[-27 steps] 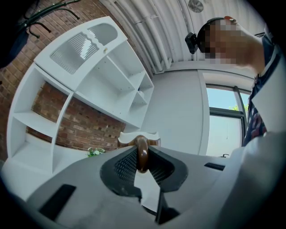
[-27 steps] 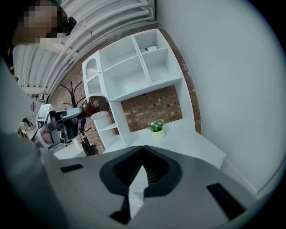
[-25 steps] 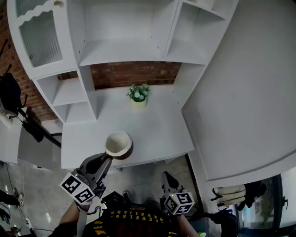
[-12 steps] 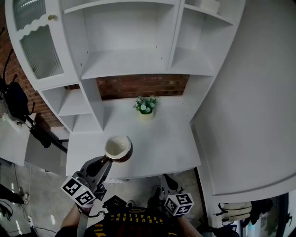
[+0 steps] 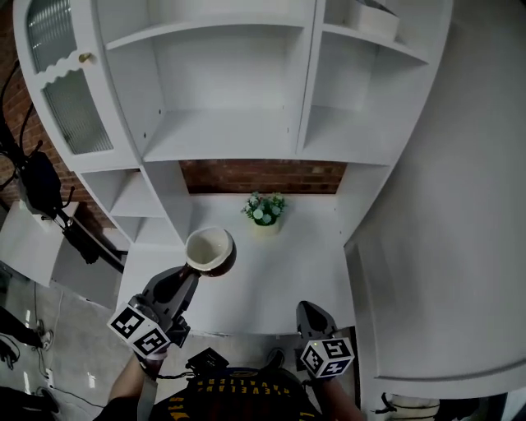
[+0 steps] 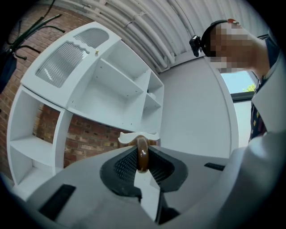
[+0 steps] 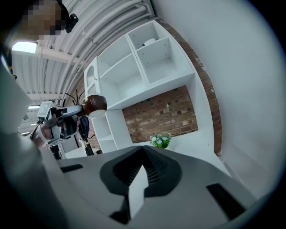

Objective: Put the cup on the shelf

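A cup (image 5: 209,252), brown outside and cream inside, hangs upright in the air over the front left of the white desk (image 5: 279,275). My left gripper (image 5: 191,274) is shut on its brown handle (image 6: 142,154), with the cream rim (image 6: 136,137) just past the jaws. The white shelf unit (image 5: 222,136) stands behind and above it, with its wide middle shelves bare. My right gripper (image 5: 308,311) stays low at the desk's front edge, shut with nothing in it. The right gripper view shows the cup (image 7: 94,103) to the left, level with the lowest wide shelf.
A small potted plant (image 5: 265,210) stands at the back of the desk before a brick wall. A ribbed glass door (image 5: 70,90) closes the upper left compartment. A white object (image 5: 374,18) lies on an upper right shelf. A tall white panel (image 5: 444,205) flanks the right.
The cup in my left gripper has risen a little toward the shelves. The head view has tilted up and shows more of the shelf unit. The right gripper has stayed low.
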The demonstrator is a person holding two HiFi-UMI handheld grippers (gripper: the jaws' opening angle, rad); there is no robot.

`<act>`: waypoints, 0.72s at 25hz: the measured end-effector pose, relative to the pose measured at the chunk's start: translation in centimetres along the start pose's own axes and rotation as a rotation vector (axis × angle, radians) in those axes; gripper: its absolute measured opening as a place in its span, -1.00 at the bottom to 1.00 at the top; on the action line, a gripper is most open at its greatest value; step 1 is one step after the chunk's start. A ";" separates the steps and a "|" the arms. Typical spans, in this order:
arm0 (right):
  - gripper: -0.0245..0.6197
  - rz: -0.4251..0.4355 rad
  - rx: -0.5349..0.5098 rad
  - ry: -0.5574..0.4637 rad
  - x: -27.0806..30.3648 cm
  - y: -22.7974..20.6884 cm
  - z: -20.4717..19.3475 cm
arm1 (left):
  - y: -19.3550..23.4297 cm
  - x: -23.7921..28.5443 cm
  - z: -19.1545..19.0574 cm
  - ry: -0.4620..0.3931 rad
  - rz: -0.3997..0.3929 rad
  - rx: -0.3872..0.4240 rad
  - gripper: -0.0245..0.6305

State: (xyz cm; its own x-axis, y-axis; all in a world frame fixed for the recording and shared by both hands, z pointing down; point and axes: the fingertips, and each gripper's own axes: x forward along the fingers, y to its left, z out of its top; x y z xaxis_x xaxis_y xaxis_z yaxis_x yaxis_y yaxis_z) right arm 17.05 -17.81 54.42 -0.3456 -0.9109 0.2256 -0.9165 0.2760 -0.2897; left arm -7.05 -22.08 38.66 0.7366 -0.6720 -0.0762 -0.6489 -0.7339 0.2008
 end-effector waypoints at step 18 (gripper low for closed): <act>-0.91 0.129 -0.030 -0.036 1.6 -7.5 4.6 | 2.8 8.9 8.4 -0.084 0.182 0.144 -0.78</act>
State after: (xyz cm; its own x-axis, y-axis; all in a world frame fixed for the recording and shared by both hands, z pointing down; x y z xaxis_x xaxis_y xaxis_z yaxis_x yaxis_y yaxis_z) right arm 24.31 -22.80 52.69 -0.4536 -0.8777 0.1546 -0.8708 0.3996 -0.2864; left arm -3.91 -30.96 30.36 0.5901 -0.7961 -0.1339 -0.7945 -0.6021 0.0784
